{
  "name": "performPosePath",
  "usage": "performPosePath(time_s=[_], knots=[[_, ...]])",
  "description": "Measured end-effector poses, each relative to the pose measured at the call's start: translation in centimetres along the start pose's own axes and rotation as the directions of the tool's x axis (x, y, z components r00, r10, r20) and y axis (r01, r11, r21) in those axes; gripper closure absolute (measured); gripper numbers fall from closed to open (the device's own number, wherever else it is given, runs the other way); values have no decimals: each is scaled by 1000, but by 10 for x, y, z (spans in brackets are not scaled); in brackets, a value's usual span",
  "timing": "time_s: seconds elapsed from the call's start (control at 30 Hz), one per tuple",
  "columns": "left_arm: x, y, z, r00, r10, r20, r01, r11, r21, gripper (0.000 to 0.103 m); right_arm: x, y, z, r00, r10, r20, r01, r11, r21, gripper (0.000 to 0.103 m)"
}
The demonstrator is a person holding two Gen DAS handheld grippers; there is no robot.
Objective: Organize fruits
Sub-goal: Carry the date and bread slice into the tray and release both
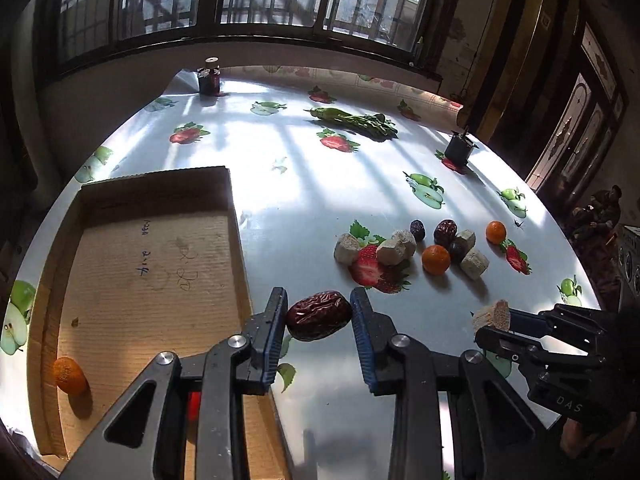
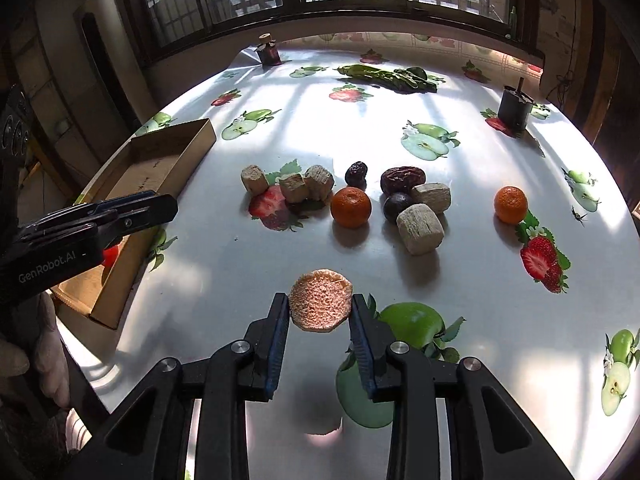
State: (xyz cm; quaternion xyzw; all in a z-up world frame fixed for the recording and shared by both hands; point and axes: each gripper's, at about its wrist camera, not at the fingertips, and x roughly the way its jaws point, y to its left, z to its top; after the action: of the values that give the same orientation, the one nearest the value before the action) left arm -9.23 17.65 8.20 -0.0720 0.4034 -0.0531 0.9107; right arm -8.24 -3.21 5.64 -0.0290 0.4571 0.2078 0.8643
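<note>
Left gripper (image 1: 319, 316): clamped on a wrinkled red date (image 1: 319, 315), held above the tablecloth just right of the box (image 1: 152, 248).
Right gripper (image 2: 320, 312): pads pressed on both sides of a pale cut chunk (image 2: 321, 305), its pinkish fibrous face toward the camera, well right of the box; the chunk looks lifted off the cloth, though the angle leaves that unsure.
Box: open shallow cardboard tray at the table's left edge, handwriting on its floor.
In the box: one orange (image 1: 70, 375) by the near left corner; something red (image 2: 111, 255) shows past the left gripper, too hidden to name.
Pile (image 2: 360, 200): right of the box, mid-table; five beige chunks, two dates, one dark round fruit and one orange, most of them touching.
Lone orange (image 2: 510, 204): further right of the box than the pile, apart from it.
Greens (image 2: 386, 75): leafy bunch, beyond the box toward the window.
Dark pots: one (image 2: 269, 52) beyond the box at the far edge, one (image 2: 515, 107) far right of it.
</note>
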Motion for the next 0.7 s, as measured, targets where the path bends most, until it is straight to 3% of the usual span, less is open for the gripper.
performPosePath(time_s=[0.1,0.33,0.53,0.7], knots=[[-5,47,7,997,82,4,-82,995,-57,72,2,32,14,998,64,13,-64,997,-35,70],[10,129,9,976,199,-88,-212,960,-184,71,33,118,54,979,204,9,-200,969,-144,70],[18,155,-4,973,184,-138,-213,946,-244,71,88,171,76,973,220,-73,-230,953,-195,70],[13,161,-13,983,143,-111,-170,940,-297,55,122,188,76,974,186,-129,-211,953,-219,69]])
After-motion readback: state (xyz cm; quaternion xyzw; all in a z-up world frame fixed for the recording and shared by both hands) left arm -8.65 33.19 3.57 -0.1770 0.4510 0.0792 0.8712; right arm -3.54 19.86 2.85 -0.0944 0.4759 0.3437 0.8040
